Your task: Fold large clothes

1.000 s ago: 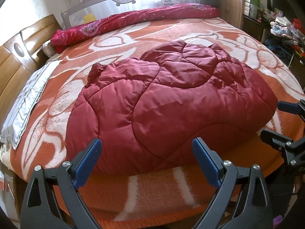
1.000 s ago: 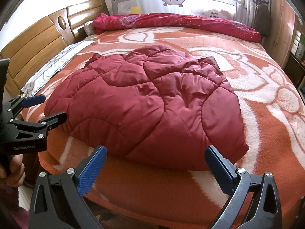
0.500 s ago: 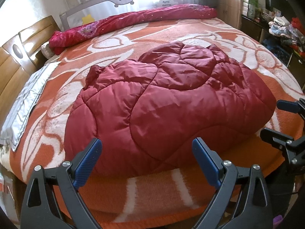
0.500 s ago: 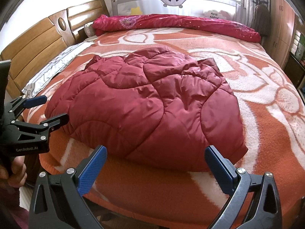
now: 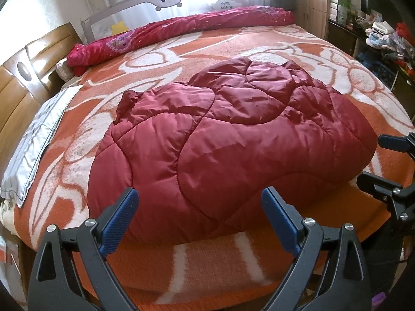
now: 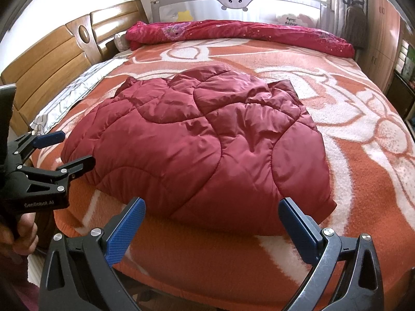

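Both tools stand spread wide with nothing between their blue pads: the left gripper (image 5: 198,219) and the right gripper (image 6: 211,226), side by side at the near edge of the bed (image 6: 363,171). From left to right the room shows a wooden headboard (image 6: 52,62), one grey pillowcase (image 5: 33,140), an orange-and-white blanket (image 5: 220,256), one rolled crimson quilt (image 6: 233,32) along the grey bed rail (image 6: 233,0), and a wardrobe (image 6: 381,33). One dark red padded jacket (image 6: 202,150) lies folded in a rounded bundle near the blanket's front edge, its long axis running left to right across the bed.
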The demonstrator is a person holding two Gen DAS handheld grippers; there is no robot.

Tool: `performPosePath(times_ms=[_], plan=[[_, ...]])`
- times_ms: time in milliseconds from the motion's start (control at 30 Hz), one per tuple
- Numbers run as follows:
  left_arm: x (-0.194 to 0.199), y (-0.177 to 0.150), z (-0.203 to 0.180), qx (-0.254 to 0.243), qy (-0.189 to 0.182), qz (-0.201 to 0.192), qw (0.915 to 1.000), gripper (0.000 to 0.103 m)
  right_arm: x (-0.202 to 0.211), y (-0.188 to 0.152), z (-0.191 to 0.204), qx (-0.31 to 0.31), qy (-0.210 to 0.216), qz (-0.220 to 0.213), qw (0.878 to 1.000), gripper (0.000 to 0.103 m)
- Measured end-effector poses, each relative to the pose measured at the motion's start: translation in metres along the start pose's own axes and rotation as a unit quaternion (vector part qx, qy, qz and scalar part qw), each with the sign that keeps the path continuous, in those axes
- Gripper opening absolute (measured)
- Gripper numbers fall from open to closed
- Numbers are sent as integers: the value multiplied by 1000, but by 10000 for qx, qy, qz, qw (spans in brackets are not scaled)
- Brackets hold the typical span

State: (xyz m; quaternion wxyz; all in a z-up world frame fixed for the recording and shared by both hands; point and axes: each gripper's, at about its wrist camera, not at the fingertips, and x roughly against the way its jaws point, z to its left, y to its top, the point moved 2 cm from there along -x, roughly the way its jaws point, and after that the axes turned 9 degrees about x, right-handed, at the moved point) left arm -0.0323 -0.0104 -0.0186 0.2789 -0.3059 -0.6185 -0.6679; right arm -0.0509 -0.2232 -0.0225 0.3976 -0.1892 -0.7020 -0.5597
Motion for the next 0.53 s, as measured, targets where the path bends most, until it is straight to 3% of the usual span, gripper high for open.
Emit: performPosePath(times_ms=[533], plan=[[-3, 3, 4, 30, -123, 15, 9999, 96, -3, 1, -7, -115, 60, -19, 9999, 103]])
